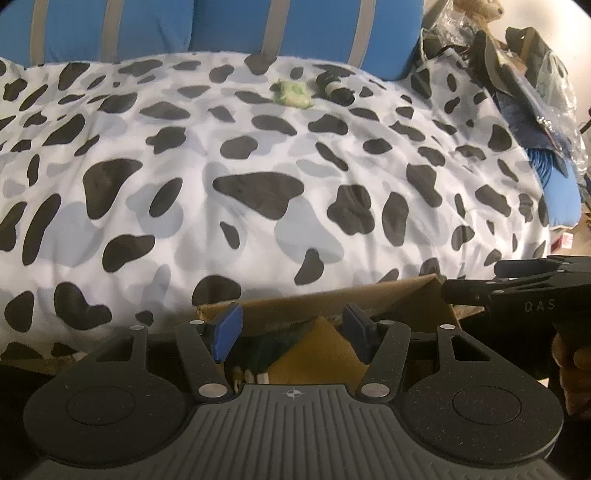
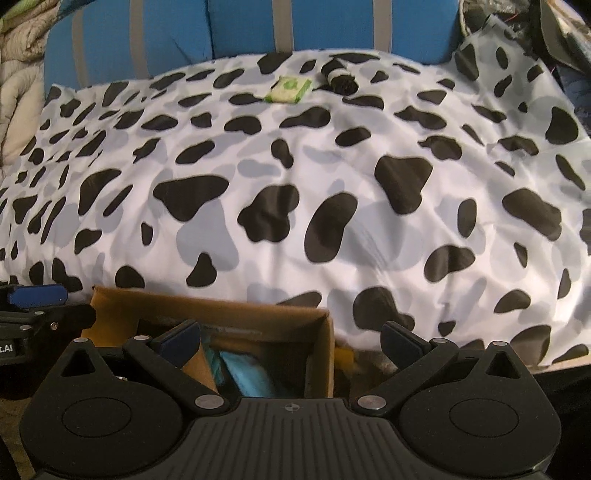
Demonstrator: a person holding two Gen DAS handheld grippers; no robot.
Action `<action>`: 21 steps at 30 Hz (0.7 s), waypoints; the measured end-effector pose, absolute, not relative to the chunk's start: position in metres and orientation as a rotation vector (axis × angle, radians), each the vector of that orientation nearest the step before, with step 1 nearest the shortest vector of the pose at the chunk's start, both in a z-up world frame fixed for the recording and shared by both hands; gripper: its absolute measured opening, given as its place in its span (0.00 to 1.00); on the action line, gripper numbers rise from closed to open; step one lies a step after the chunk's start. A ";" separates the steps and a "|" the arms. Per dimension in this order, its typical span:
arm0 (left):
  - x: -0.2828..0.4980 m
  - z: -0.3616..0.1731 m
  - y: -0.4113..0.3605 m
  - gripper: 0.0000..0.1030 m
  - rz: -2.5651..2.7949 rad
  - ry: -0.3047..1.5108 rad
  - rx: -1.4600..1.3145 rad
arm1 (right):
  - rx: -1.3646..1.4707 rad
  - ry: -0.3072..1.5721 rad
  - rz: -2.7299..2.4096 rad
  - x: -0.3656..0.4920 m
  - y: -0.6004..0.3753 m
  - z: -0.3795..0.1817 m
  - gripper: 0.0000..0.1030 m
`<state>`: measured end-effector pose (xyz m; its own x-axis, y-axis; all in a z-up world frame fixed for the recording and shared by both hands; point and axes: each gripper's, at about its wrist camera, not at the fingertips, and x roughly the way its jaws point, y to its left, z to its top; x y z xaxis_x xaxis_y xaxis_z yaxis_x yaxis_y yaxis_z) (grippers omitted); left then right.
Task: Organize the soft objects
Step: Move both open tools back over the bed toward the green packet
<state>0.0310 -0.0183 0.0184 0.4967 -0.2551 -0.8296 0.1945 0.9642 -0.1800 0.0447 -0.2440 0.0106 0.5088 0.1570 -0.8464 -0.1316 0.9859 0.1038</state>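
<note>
Left gripper (image 1: pixel 291 326) open, empty; right gripper (image 2: pixel 291 343) wide open, empty, both low in frame over cardboard box (image 2: pixel 236 314). Upper centre on spotted duvet (image 2: pixel 295 192): green tissue pack (image 2: pixel 288 88), dark rolled bundle (image 2: pixel 338 79). Probably light, squashy; best pinched across the middle.

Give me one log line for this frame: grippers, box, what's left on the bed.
left gripper: open, empty | right gripper: open, empty | cardboard box: below both | cow-print blanket: green wipes pack, black rolled bundle at far edge

Cow-print bedspread (image 1: pixel 258 177) (black and grey blotches), blue striped cushions (image 2: pixel 240 33).
</note>
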 end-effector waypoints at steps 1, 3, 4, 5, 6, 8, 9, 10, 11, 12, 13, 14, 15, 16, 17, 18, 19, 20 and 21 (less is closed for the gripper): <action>0.032 0.019 -0.019 0.57 -0.274 1.010 -0.066 | 0.026 1.015 0.171 0.046 -0.245 0.012 1.00; 0.035 0.020 -0.019 0.57 -0.276 0.999 -0.065 | 0.022 0.994 0.167 0.048 -0.246 0.014 1.00; 0.036 0.021 -0.019 0.57 -0.276 0.993 -0.063 | 0.021 0.983 0.166 0.050 -0.246 0.015 1.00; 0.038 0.021 -0.019 0.57 -0.274 0.988 -0.061 | 0.018 0.969 0.166 0.051 -0.247 0.017 1.00; 0.039 0.022 -0.019 0.57 -0.269 0.982 -0.058 | 0.015 0.957 0.165 0.053 -0.247 0.019 1.00; 0.042 0.023 -0.018 0.57 -0.263 0.970 -0.055 | 0.007 0.934 0.164 0.056 -0.248 0.022 1.00; 0.044 0.023 -0.018 0.57 -0.263 0.966 -0.055 | 0.001 0.922 0.164 0.058 -0.248 0.023 1.00; 0.046 0.023 -0.018 0.57 -0.263 0.962 -0.055 | -0.003 0.915 0.164 0.060 -0.249 0.024 1.00; 0.048 0.024 -0.018 0.57 -0.263 0.958 -0.054 | -0.008 0.905 0.164 0.063 -0.250 0.025 1.00; 0.050 0.024 -0.019 0.57 -0.265 0.955 -0.050 | -0.013 0.899 0.161 0.065 -0.250 0.025 1.00; 0.053 0.024 -0.020 0.57 -0.267 0.953 -0.041 | -0.017 0.893 0.157 0.067 -0.251 0.026 1.00; 0.055 0.023 -0.022 0.57 -0.267 0.953 -0.031 | -0.020 0.888 0.153 0.071 -0.252 0.026 1.00; 0.057 0.023 -0.023 0.57 -0.266 0.953 -0.022 | -0.021 0.886 0.152 0.073 -0.252 0.026 1.00; 0.060 0.022 -0.024 0.57 -0.265 0.953 -0.015 | -0.022 0.885 0.150 0.076 -0.253 0.026 1.00; 0.062 0.021 -0.025 0.57 -0.265 0.953 -0.012 | -0.022 0.883 0.145 0.080 -0.255 0.026 1.00; 0.065 0.021 -0.025 0.57 -0.267 0.954 -0.012 | -0.025 0.882 0.142 0.083 -0.256 0.026 1.00; 0.068 0.020 -0.026 0.57 -0.270 0.954 -0.014 | -0.028 0.881 0.139 0.086 -0.256 0.025 1.00; 0.070 0.020 -0.026 0.57 -0.270 0.954 -0.017 | -0.032 0.881 0.136 0.088 -0.257 0.025 1.00; 0.073 0.020 -0.026 0.57 -0.269 0.953 -0.020 | -0.037 0.882 0.131 0.092 -0.257 0.025 1.00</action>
<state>0.0729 -0.0260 0.0196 0.5483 -0.2359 -0.8023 0.2187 0.9665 -0.1347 0.0915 -0.2573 0.0247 0.6283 0.0994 -0.7716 -0.1299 0.9913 0.0219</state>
